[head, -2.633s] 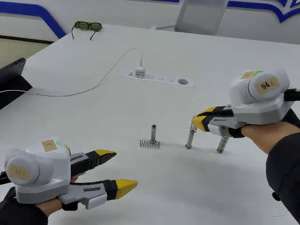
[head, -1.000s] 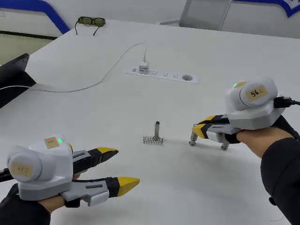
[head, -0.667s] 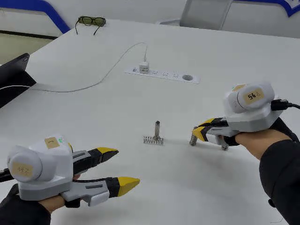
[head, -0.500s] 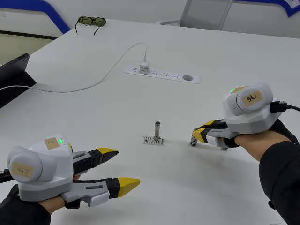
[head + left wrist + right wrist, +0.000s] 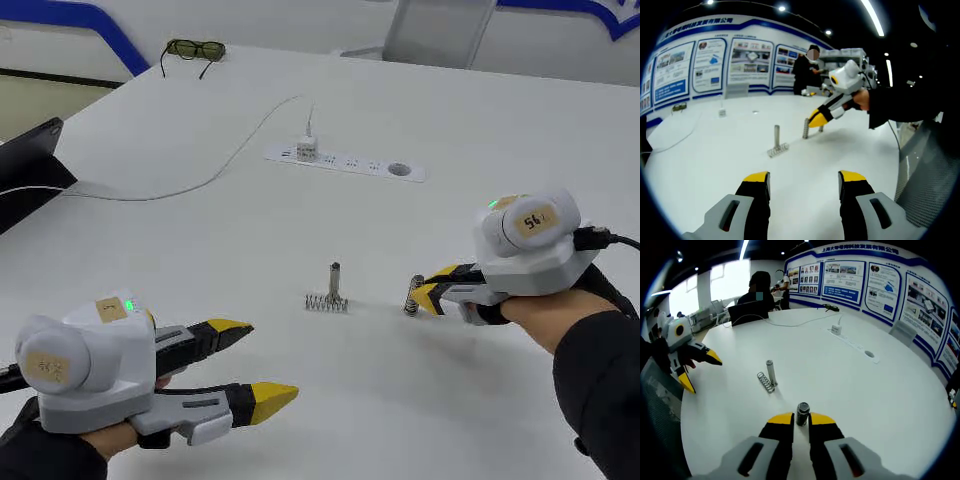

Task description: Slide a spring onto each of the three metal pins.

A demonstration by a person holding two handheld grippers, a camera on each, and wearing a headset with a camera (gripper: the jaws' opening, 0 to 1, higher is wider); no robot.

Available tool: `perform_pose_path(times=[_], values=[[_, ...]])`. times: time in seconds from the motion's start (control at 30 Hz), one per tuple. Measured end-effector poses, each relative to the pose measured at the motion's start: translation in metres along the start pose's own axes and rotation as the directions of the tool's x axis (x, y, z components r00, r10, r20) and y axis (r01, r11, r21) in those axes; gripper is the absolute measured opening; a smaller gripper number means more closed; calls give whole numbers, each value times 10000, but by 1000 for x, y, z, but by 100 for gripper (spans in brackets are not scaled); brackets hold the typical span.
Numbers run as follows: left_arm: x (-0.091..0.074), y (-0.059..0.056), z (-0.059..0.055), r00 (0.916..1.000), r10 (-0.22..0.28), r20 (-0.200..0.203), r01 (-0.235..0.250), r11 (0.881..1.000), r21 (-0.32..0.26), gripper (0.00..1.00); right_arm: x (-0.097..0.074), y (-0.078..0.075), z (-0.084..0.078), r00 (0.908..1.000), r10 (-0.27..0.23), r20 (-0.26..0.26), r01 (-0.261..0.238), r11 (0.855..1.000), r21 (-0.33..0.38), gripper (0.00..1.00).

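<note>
A bare metal pin (image 5: 334, 280) stands upright mid-table, with a loose spring (image 5: 326, 303) lying at its foot. To its right stands a second pin (image 5: 413, 297) with a spring around it. My right gripper (image 5: 424, 292) is low at that pin, and its jaws are shut on the spring (image 5: 801, 414) near the pin's top. A third pin (image 5: 821, 128) stands just behind it, hidden by the gripper in the head view. My left gripper (image 5: 252, 360) hovers open at the near left with nothing between its jaws, well short of the bare pin (image 5: 776, 136).
A white power strip (image 5: 345, 161) with a plugged charger and trailing cable (image 5: 200, 180) lies beyond the pins. Dark glasses (image 5: 190, 48) rest at the far left, and a dark device (image 5: 25, 165) sits at the table's left edge. A person stands in the background.
My right gripper has come down along the second pin, taking the spring from the pin's top toward the table. The left gripper has stayed in place, still open.
</note>
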State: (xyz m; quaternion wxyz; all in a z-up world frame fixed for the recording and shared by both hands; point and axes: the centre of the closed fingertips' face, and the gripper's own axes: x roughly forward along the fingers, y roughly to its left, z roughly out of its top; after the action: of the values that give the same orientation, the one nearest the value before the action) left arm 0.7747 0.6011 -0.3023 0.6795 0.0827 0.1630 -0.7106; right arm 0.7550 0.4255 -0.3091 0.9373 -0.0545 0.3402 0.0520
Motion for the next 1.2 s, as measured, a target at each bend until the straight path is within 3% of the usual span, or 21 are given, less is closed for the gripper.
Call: perform_pose_path(times=[0.3,0.73,1.2], values=[[0,0,0,10000,-32,25,32,10000,17,56,-1,4,-11,9999,33,-157,-32,10000,79,12],[0,-1,1,10000,-19,73,19,10000,4,56,3,23,-14,9992,339,-219,-338,9994,44,12],[0,-3,1,10000,6,65,-6,10000,-6,56,11,42,-3,9973,725,-100,-728,9968,-316,13]])
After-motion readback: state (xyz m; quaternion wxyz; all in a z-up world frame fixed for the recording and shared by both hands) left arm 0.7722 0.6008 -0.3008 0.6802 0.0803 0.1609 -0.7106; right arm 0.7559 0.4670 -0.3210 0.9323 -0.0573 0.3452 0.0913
